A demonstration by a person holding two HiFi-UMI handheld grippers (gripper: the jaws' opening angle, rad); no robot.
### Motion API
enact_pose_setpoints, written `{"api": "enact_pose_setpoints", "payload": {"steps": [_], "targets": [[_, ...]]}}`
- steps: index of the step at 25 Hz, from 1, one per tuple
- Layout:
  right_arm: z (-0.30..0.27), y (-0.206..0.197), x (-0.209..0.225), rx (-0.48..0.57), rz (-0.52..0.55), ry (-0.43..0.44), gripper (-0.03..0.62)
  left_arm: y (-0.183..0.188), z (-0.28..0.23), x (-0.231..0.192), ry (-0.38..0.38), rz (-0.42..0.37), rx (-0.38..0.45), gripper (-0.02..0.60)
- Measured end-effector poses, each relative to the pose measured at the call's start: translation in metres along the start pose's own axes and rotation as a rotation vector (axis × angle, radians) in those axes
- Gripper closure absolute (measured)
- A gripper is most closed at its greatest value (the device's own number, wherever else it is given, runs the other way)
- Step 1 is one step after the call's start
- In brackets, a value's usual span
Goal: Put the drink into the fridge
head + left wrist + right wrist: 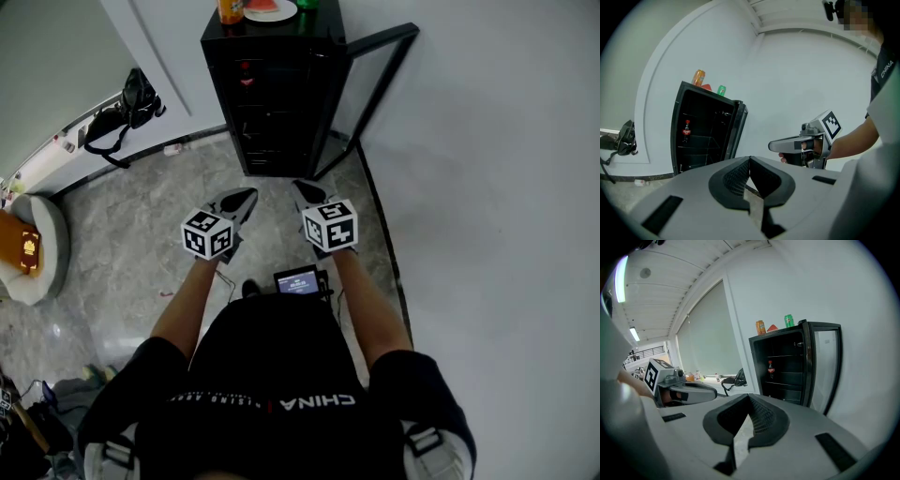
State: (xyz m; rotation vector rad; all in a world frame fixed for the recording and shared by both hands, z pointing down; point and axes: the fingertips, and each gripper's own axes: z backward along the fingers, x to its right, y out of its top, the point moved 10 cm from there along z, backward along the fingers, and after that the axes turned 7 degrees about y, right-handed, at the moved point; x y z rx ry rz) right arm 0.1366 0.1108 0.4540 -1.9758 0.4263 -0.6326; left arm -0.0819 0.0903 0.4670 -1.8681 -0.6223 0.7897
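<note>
A black mini fridge (272, 94) stands against the wall with its glass door (375, 84) swung open to the right. A small cola bottle (246, 73) stands on an upper shelf inside, also seen as the cola bottle (686, 130) and the cola bottle (770, 369). On the fridge top sit an orange drink can (760, 327), a green can (789, 320) and a plate with something red (270, 9). My left gripper (244, 197) and right gripper (303, 190) hang side by side in front of the fridge. Both are shut and hold nothing: left gripper (750, 159), right gripper (749, 397).
A black bag (127, 112) lies by the left wall. A round pale cushion (52, 253) with a red booklet sits at the far left. A small screen (298, 279) hangs at the person's waist. A white wall (487, 187) runs along the right.
</note>
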Motion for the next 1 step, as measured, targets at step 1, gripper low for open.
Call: {"api": "enact_pose_setpoints", "payload": {"steps": [1], "targets": [[0.0011,-0.0004,0.0000,0.000,0.000,0.001,0.579,-0.0005,0.0001,0.0009,0.000,0.000,-0.001,0.569]]}}
